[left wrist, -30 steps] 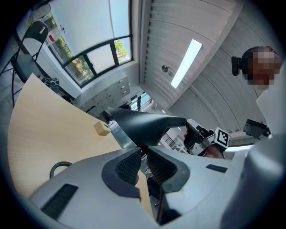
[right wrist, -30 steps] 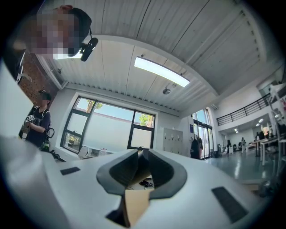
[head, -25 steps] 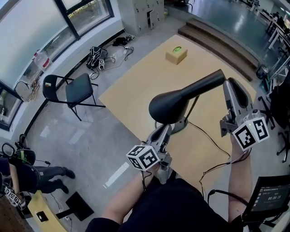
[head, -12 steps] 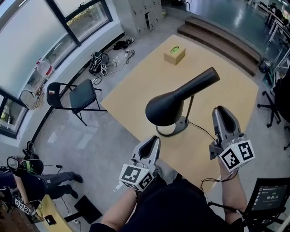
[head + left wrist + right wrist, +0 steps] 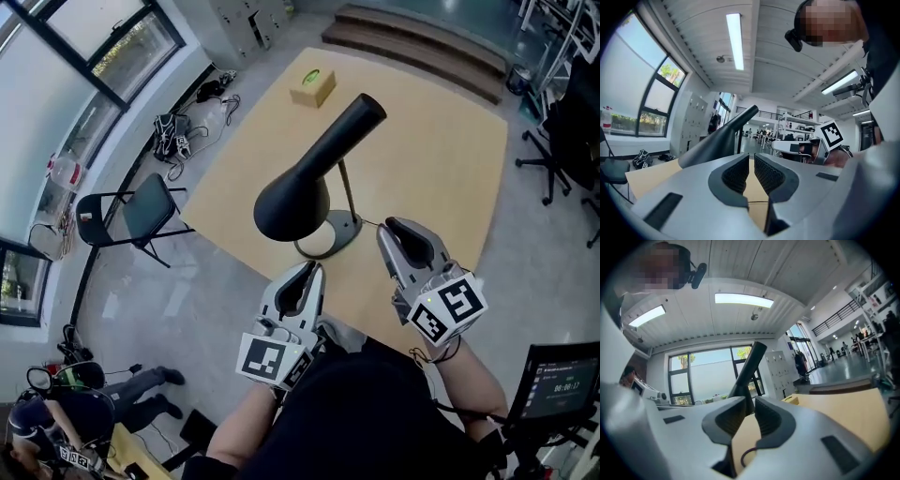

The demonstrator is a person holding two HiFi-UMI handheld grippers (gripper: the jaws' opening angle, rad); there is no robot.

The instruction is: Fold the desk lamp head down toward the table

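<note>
Desk lamp head (image 5: 298, 187) is tilting down on the table (image 5: 441, 150), wide end hanging low just over the base (image 5: 342, 232) at the near-left, narrow end pointing up and far. Left gripper (image 5: 309, 272) is hovering clear of it at the near edge, jaws slightly apart and empty. Right gripper (image 5: 398, 230) is sitting just right of the base; jaws have just been closing, nothing between them. Fold looks about done. If more droop is wanted, the next move calls for re-grasping the head and steadying the base.

A light wooden table (image 5: 441, 159) stands on the grey floor (image 5: 187, 272). On it sit a black desk lamp (image 5: 309, 178), near the front edge, and a small yellow box (image 5: 312, 87) by the far corner
</note>
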